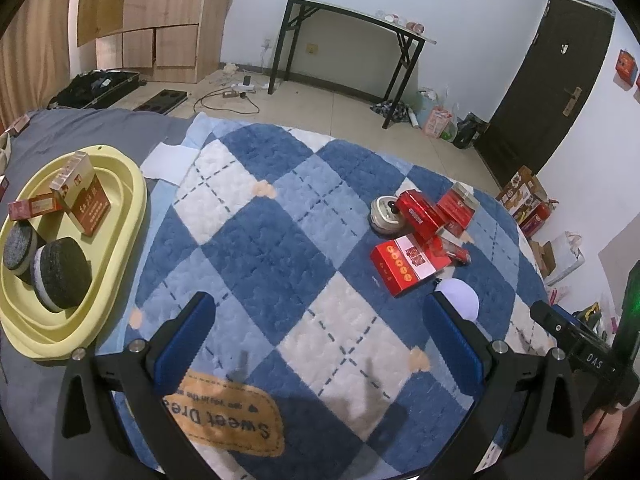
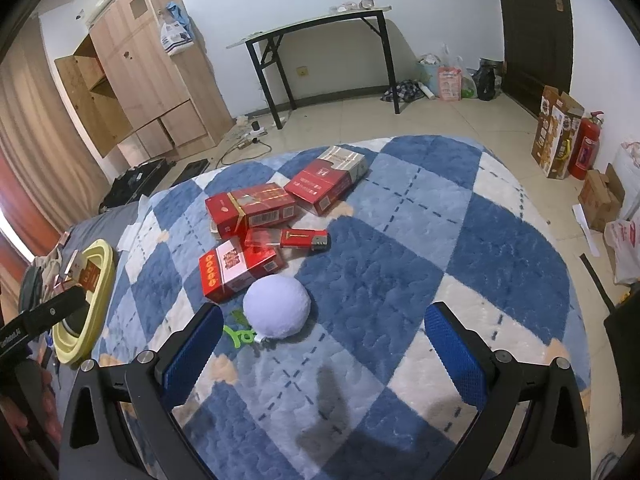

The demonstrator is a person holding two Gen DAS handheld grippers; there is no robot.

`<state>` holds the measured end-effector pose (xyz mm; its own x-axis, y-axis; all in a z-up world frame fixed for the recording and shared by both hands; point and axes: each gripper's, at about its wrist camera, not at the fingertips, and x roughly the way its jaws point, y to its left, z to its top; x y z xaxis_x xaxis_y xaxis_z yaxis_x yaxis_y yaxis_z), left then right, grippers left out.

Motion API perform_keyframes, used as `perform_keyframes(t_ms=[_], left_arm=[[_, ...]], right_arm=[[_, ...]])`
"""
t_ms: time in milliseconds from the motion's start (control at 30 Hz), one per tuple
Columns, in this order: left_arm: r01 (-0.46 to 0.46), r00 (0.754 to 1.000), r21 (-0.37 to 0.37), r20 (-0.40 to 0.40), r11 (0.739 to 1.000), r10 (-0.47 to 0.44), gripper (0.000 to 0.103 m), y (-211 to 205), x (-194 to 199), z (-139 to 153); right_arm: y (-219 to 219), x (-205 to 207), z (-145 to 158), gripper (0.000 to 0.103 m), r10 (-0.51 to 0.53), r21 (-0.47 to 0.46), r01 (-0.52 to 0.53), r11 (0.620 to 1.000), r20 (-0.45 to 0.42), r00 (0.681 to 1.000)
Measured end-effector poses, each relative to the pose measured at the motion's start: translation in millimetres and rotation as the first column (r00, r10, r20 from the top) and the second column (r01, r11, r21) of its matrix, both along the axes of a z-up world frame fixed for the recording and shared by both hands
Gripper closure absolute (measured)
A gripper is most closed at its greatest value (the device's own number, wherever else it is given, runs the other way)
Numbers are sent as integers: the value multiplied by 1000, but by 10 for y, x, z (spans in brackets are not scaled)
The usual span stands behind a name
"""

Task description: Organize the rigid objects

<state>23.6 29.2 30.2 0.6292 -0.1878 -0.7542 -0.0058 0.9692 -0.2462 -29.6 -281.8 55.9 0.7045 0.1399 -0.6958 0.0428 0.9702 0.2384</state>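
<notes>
A yellow oval basin [image 1: 120, 216] at the left of the blanket holds two dark round pucks [image 1: 60, 272] and several small boxes [image 1: 90, 208]. A cluster of red boxes [image 1: 408, 266] [image 2: 236, 268], a round metal tin [image 1: 386, 214] and a red lighter [image 2: 304, 239] lies on the checked blanket. A white plush ball [image 2: 277, 306] [image 1: 460, 298] rests just in front of them. My left gripper [image 1: 324, 330] hovers open over the blanket's middle, holding nothing. My right gripper [image 2: 324, 338] is open too, with the ball near its left finger [image 2: 192, 352].
The blue and white checked blanket [image 2: 400, 280] covers a bed. Beyond it are a tiled floor, a black folding table [image 1: 352, 24], a wooden wardrobe [image 2: 132, 72], a dark door, cardboard boxes and a fire extinguisher [image 2: 586, 148]. The yellow basin [image 2: 96, 304] shows at the right wrist view's left.
</notes>
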Motion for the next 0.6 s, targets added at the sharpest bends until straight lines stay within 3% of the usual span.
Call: perform_keyframes(t_ms=[600], left_arm=[[3, 1000, 35, 1, 999, -3, 0, -25, 2, -18]], right_arm=[[100, -5, -13, 0, 36, -32, -35, 999, 12, 999]])
